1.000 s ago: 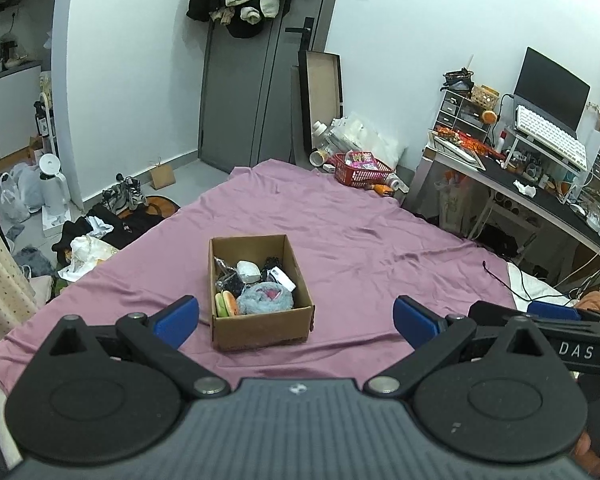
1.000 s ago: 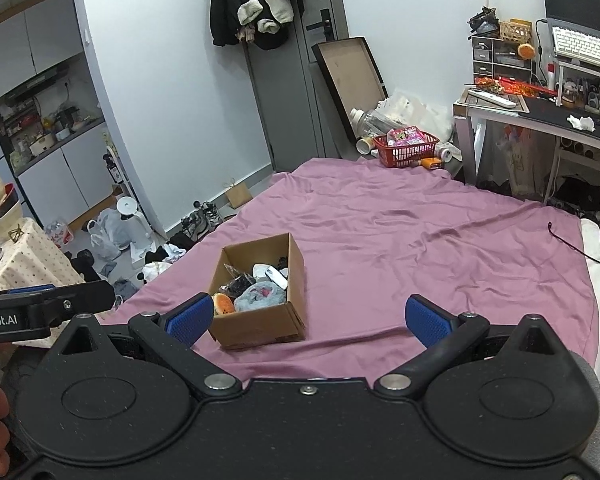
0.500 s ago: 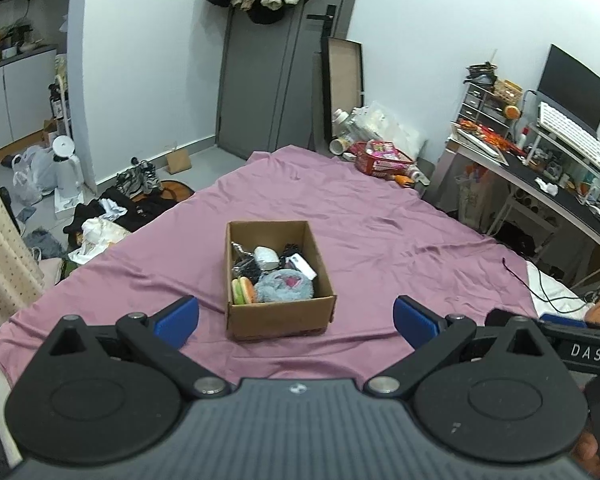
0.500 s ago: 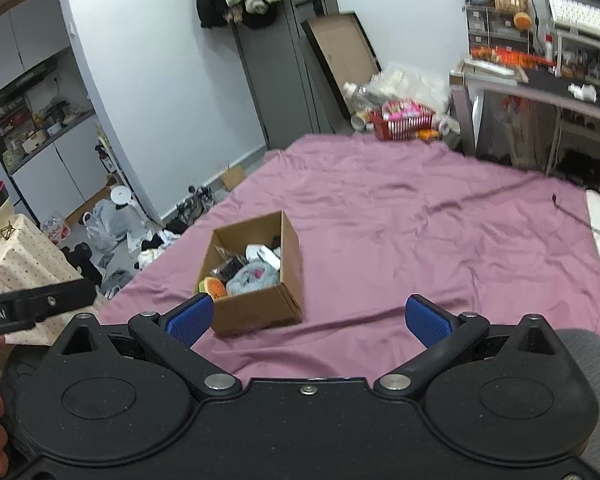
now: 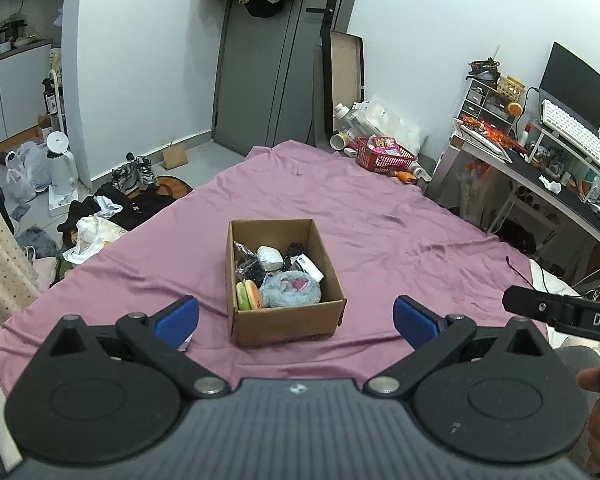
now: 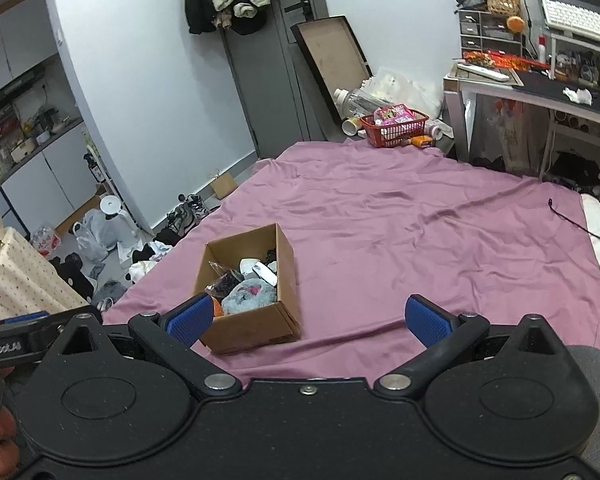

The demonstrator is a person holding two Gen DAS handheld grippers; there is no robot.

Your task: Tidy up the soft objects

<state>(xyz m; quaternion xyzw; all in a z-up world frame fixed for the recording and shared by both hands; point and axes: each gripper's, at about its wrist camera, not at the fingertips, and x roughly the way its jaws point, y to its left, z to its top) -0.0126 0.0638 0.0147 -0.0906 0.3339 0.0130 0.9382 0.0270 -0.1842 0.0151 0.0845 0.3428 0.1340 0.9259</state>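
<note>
An open cardboard box (image 5: 284, 320) (image 6: 256, 326) sits on a purple bedsheet (image 5: 380, 236) (image 6: 420, 232). Inside lie a fluffy grey-blue item with pink (image 5: 290, 288) (image 6: 246, 296), a green-and-orange soft toy (image 5: 247, 295), a white soft piece (image 5: 270, 257) (image 6: 247, 266), a white tag (image 5: 310, 268) and dark packets (image 5: 246, 264). My left gripper (image 5: 296, 320) is open, held above the sheet just in front of the box. My right gripper (image 6: 308, 318) is open too, with the box at its left finger (image 6: 190, 318). Neither holds anything.
Clothes, shoes, bags and a white kettle (image 5: 62, 164) litter the floor left of the bed. A red basket (image 5: 384, 154) and bottles stand past the far edge. A desk (image 5: 540, 184) with keyboard and monitor is at the right. A black cable (image 6: 580, 224) lies on the sheet.
Both grippers have shifted, so the box sits nearer the middle in the left wrist view. Both stay open and empty. The box and its contents have not moved.
</note>
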